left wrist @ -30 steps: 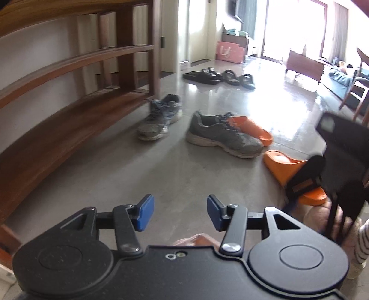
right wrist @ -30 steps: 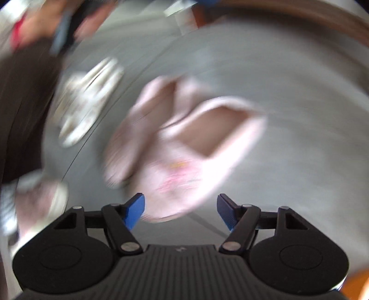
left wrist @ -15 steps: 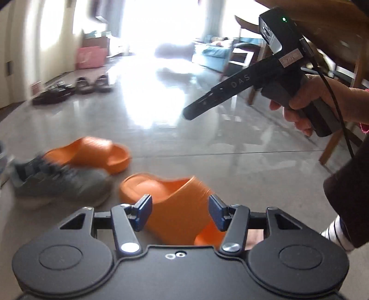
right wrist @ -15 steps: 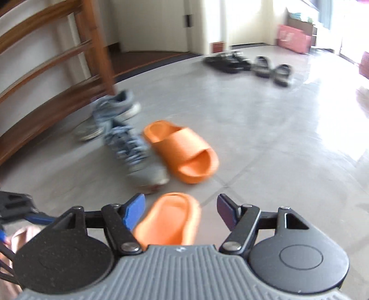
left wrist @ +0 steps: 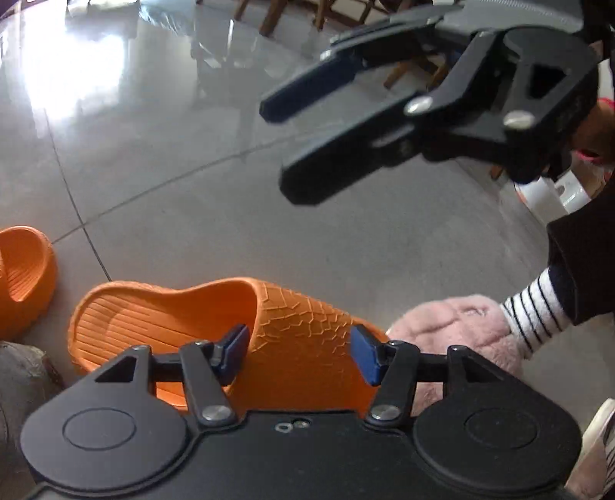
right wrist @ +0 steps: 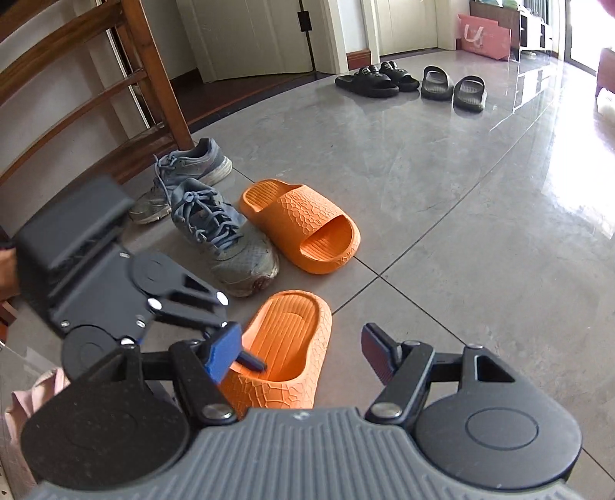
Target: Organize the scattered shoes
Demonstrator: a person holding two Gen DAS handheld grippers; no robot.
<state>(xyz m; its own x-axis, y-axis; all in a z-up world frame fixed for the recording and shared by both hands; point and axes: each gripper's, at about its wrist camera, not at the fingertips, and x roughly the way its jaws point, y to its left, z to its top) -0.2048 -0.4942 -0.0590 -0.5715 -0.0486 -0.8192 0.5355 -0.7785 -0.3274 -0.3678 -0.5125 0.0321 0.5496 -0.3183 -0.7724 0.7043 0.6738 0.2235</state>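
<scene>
Two orange slides (right wrist: 303, 227) lie on the floor (right wrist: 480, 230), beside two grey lace-up sneakers (right wrist: 226, 234). Farther off are four dark slides (right wrist: 434, 82), seemingly two pairs. One fluffy pink slipper (left wrist: 457, 330) shows, and one pink bag (right wrist: 485, 34).

No readable text, labels or brands, pink bag's mark too blurred

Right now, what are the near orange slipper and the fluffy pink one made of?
The near orange slide slipper looks like moulded foam or rubber: matte, one piece, with a cracked-scale pattern on top and ribs inside. The fluffy pink slipper beside it looks like plush fabric or fake fur: fuzzy, soft-edged, no shine.
</scene>
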